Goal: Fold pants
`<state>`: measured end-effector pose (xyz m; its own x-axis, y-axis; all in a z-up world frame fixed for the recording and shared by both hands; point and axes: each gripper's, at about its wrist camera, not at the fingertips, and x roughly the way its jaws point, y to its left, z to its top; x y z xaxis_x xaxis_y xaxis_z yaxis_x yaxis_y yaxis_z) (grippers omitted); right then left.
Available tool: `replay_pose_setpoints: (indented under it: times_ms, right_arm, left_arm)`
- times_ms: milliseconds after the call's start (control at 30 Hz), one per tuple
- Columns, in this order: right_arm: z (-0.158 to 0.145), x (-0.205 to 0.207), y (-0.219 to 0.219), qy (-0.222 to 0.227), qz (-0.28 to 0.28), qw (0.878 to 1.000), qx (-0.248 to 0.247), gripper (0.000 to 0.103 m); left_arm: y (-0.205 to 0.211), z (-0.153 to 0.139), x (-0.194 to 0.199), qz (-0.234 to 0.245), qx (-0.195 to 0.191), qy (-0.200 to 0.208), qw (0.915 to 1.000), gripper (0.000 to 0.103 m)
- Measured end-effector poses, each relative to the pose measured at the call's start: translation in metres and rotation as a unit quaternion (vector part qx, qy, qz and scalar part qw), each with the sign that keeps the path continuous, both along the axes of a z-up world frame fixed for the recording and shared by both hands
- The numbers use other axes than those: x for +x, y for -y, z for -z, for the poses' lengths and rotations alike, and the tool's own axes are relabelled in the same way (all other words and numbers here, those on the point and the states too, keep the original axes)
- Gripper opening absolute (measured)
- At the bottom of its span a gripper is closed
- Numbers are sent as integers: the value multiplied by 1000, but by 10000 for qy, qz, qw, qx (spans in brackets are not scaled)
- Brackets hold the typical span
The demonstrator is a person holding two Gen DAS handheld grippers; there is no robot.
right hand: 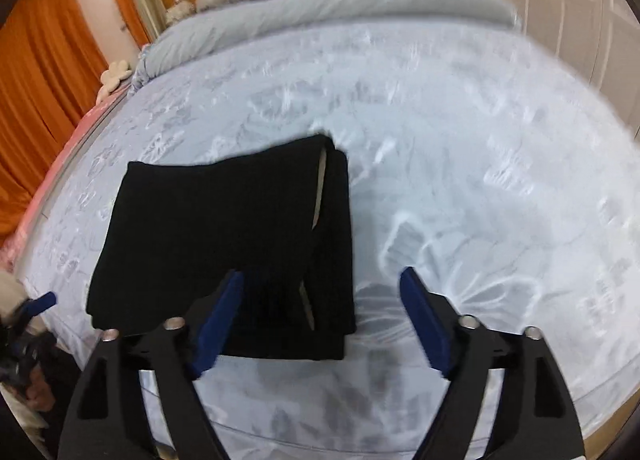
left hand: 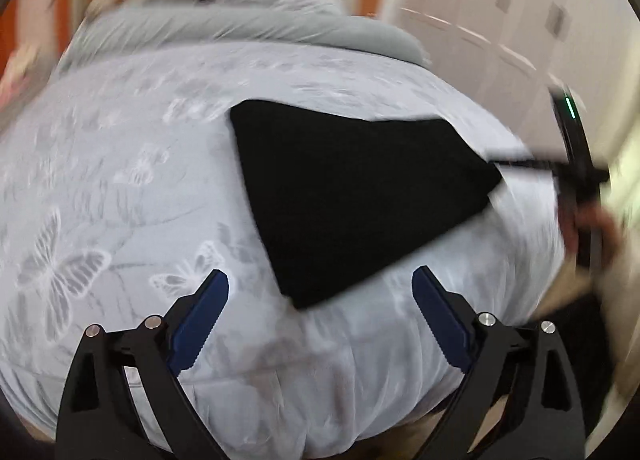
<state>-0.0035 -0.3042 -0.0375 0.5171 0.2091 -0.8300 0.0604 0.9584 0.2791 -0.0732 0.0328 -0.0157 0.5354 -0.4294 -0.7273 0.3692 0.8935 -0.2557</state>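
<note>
Black pants lie folded into a compact stack on the pale butterfly-print bed cover. In the right wrist view the pants show layered folds along their right edge. My left gripper is open and empty, above the near corner of the pants. My right gripper is open and empty, over the near right edge of the pants. The right gripper also shows, blurred, at the right of the left wrist view. The left gripper's blue tip shows at the left edge of the right wrist view.
A rolled grey duvet and pillows lie across the head of the bed. Orange curtains hang at the left. White wardrobe doors stand at the right. The bed's front edge is just below the grippers.
</note>
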Motion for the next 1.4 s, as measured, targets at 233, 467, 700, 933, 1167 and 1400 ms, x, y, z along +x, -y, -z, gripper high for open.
replay_pose_setpoints:
  times_ms: [233, 467, 700, 933, 1167, 1400]
  right_arm:
    - [35, 9, -17, -540, -13, 9953, 809, 47]
    - [-6, -47, -43, 56, 93, 9855, 1692, 32]
    - [8, -68, -36, -115, 838, 9920, 933, 66]
    - [-9, 18, -55, 191, 134, 9992, -320, 23]
    - [17, 40, -46, -177, 229, 9949, -967, 7]
    - [-28, -12, -64, 748, 469, 9932, -754, 64]
  left_arm:
    - [1, 68, 72, -323, -1403, -2132, 9663, 53]
    - [-22, -10, 77, -90, -1000, -1732, 9798, 21]
    - [-6, 29, 48, 75, 560, -1697, 9839, 38]
    - [-6, -6, 36, -183, 336, -899, 9952, 57]
    - [16, 7, 42, -197, 1163, -598, 9912, 58]
    - [18, 25, 40, -388, 1411, -457, 9882, 68]
